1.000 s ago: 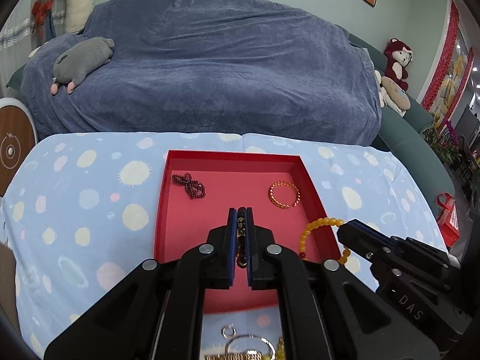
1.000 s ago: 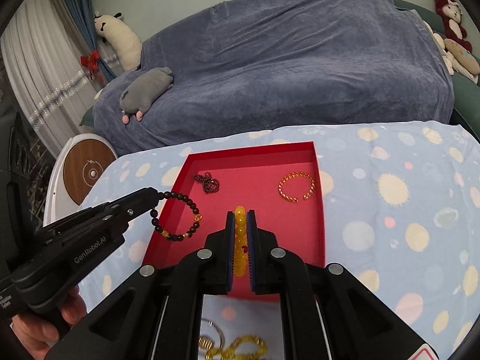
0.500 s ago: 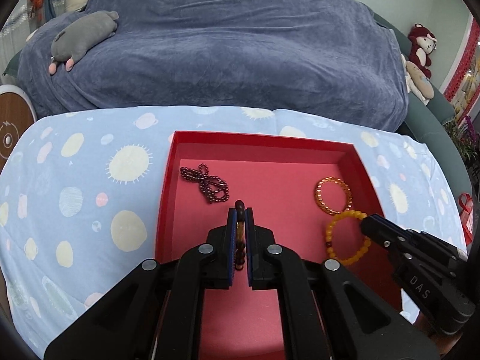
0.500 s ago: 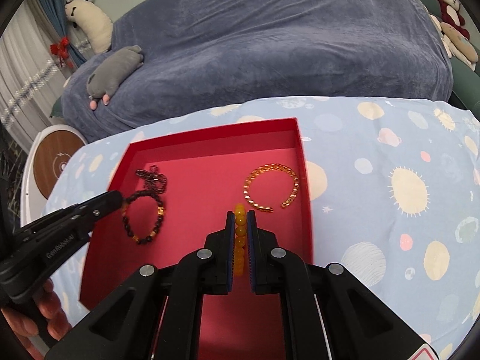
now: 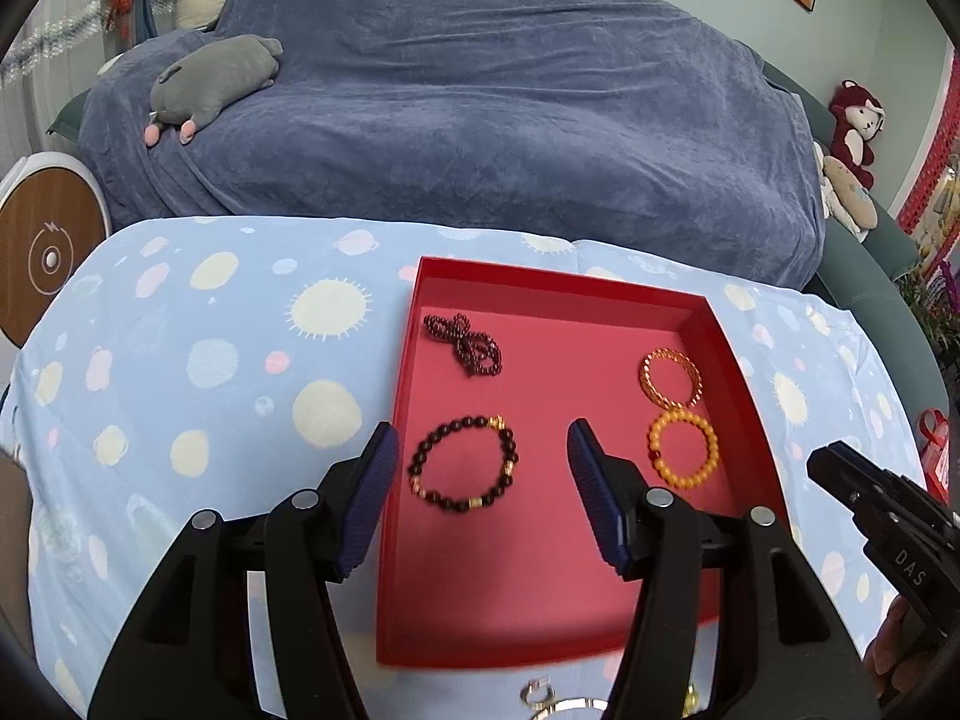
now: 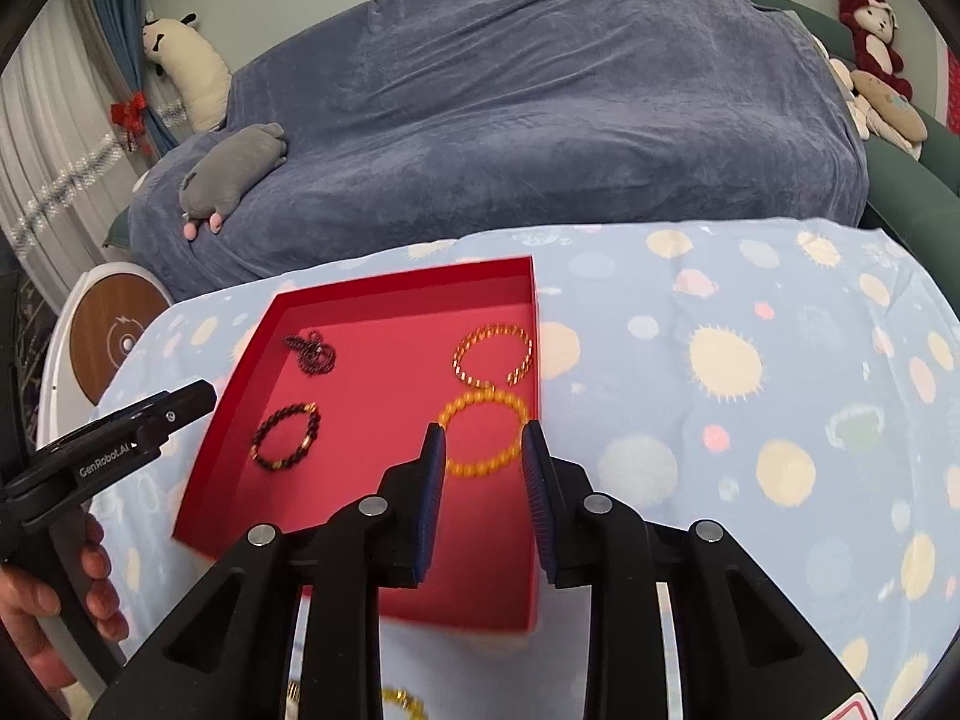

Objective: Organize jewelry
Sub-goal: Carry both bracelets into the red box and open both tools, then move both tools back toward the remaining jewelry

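Note:
A red tray point(image 5: 540, 612) point(image 6: 384, 564) lies on the spotted blue cloth. In it lie a dark bead bracelet point(image 5: 463, 463) point(image 6: 286, 437), a yellow bead bracelet point(image 5: 683, 449) point(image 6: 483, 434), a gold chain bracelet point(image 5: 672, 378) point(image 6: 493, 354) and a dark red bead string point(image 5: 463, 343) point(image 6: 312, 351). My left gripper point(image 5: 483, 450) is open and empty, just behind the dark bracelet. My right gripper point(image 6: 483, 441) is open and empty over the yellow bracelet; it also shows in the left wrist view point(image 5: 882, 516).
More loose jewelry lies on the cloth near the tray's front edge: silver rings point(image 5: 540, 693) and a gold chain point(image 6: 402, 702). A sofa under a blue blanket point(image 5: 480, 120) stands behind the table. A round white device point(image 6: 114, 336) stands at the left.
Both grippers opened and let go of their bracelets, which now lie in the tray. Both grippers pulled back a little toward me.

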Motion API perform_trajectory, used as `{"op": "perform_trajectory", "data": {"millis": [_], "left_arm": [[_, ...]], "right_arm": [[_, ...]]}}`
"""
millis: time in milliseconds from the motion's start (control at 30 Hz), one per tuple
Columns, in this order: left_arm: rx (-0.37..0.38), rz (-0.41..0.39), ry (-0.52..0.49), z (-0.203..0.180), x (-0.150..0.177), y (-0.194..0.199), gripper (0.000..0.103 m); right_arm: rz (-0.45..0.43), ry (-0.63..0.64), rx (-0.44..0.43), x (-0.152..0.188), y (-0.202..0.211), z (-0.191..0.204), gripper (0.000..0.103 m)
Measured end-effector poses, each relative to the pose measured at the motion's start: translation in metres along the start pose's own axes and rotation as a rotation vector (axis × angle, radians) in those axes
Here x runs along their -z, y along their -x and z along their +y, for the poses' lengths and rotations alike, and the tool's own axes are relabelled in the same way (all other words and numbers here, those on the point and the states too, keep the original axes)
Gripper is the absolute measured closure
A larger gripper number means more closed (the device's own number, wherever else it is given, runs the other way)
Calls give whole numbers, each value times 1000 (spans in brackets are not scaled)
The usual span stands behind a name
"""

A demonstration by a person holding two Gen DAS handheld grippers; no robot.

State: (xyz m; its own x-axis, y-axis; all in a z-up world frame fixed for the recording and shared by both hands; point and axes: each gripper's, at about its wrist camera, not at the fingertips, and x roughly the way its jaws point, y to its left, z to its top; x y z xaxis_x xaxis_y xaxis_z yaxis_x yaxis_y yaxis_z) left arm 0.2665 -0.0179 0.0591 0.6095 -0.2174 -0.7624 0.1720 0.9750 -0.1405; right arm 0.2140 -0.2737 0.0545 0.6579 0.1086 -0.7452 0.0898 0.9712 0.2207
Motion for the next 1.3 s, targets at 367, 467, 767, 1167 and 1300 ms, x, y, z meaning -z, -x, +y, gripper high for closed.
{"op": "perform_trajectory", "data": {"millis": [367,467,767,1167,1300], "left_arm": [[-19,-8,1,1,47,56,47],[-26,1,3,1,62,64,47],[-35,47,15,7,107,78,47],[-50,99,40,13,157,81,47],[-47,119,51,16,166,78,47]], "right_arm": [[30,-13,-10,61,52,9,77],[44,-20,-13,78,59,12,77],[107,-59,-8,127,66,14,77],[156,-46,19,159,59,16,77],[171,-39,34,162,49,17,77]]}}
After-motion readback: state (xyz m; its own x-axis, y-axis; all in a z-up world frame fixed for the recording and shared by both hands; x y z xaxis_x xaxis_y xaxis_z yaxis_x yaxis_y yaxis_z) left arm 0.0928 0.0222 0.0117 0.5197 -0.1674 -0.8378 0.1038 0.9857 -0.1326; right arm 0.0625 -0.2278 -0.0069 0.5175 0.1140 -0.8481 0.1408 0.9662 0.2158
